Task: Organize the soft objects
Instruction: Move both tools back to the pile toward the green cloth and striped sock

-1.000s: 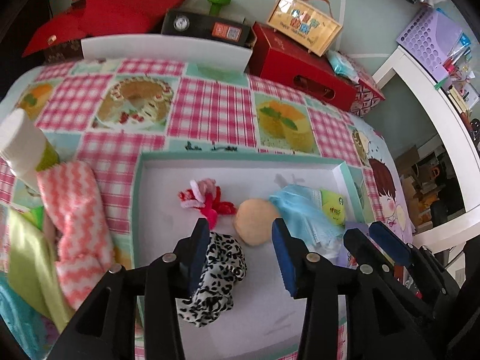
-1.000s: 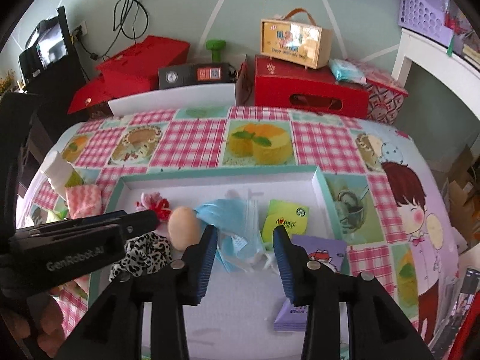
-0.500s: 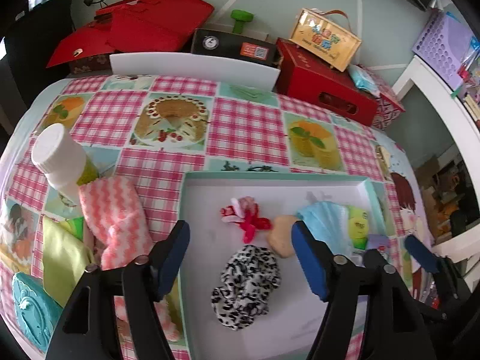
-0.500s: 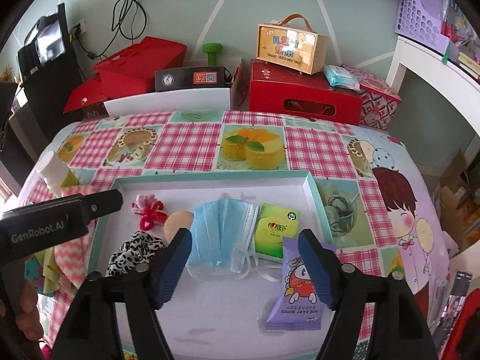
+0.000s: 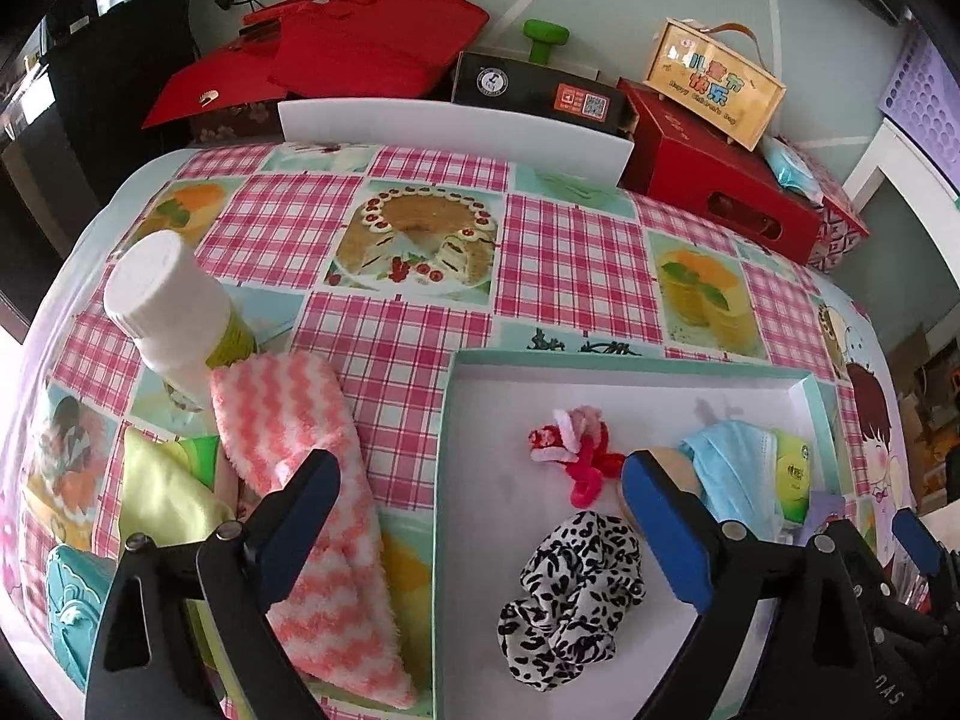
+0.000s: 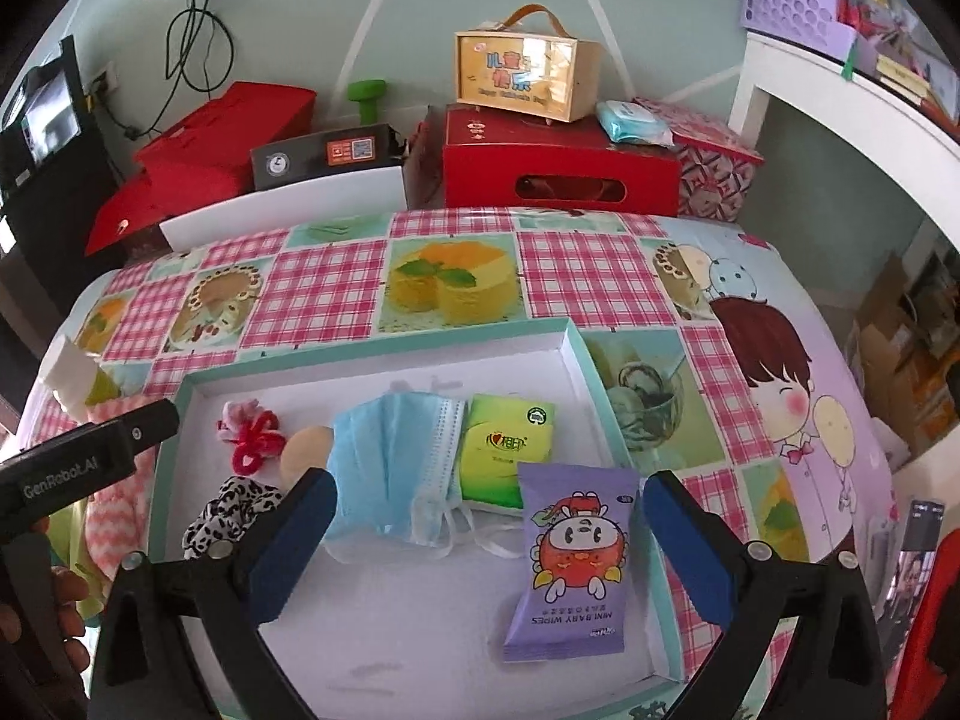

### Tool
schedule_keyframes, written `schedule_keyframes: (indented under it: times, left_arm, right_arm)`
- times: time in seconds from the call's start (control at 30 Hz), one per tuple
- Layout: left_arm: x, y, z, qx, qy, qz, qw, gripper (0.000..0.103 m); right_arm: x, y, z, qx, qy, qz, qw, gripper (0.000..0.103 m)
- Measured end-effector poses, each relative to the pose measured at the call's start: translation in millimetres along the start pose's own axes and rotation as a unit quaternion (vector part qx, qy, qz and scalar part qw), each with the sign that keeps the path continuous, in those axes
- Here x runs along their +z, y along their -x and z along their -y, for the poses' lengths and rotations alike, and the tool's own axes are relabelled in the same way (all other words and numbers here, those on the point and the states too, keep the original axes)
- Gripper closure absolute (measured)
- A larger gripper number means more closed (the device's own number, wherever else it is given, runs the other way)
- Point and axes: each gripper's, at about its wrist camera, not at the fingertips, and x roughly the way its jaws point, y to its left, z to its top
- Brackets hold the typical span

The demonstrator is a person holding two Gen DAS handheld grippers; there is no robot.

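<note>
Mask (image 6: pixel 396 468), wipes (image 6: pixel 570 558) in tray (image 6: pixel 372 354); towel (image 5: pixel 306 498) left outside.

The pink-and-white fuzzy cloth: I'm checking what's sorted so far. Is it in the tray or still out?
Out. The pink-and-white fuzzy cloth lies on the tablecloth, left of the tray wall.

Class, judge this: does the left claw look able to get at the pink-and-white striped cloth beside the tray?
Probably yes: the left claw is open and empty, and the striped cloth lies uncovered just under one finger.
</note>
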Motion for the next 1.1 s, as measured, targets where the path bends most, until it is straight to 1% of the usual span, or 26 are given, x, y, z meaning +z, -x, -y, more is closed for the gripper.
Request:
schedule_keyframes:
  times: [0.3, 0.4, 0.5, 0.7, 0.87, 1.03, 1.1]
  left_arm:
    - [0.2, -0.2, -1.0, -0.002, 0.004, -0.006, 1.0, 0.008]
    - [1.5, 0.9, -4.6, -0.009, 0.003, -0.009, 0.9999, 0.008]
    - [4.7, 5.6, -12.8, -0.003, 0.007, -0.005, 1.0, 0.008]
    - [12.8, 17.4, -38.6, 0.014, 0.018, 0.006, 0.9997, 0.008]
    - [18.8, 31.0, -69.8, 0.027, 0.048, 0.022, 0.9982, 0.008]
    - [22.3, 41.4, -102.2, 0.059, 0.074, 0.036, 0.9949, 0.008]
    - [22.7, 44.3, -116.0, 0.065, 0.087, 0.038, 0.9933, 0.008]
  right_arm:
    - [-1.1, -5.6, 2.3, -0.003, -0.006, -0.012, 1.0, 0.0]
    - [-1.3, -6.3, 2.1, -0.003, -0.007, -0.013, 1.0, 0.0]
    - [-1.4, -6.6, 1.4, -0.003, -0.006, -0.015, 1.0, 0.0]
    - [-1.7, -7.1, -0.4, -0.001, -0.002, -0.018, 1.0, 0.0]
    - [-1.9, -7.7, 1.2, -0.005, -0.006, -0.02, 1.0, 0.0]
    - [-1.7, -8.4, 0.2, -0.006, -0.006, -0.022, 1.0, 0.0]
    - [-1.3, -8.1, -2.7, -0.006, -0.003, -0.021, 1.0, 0.0]
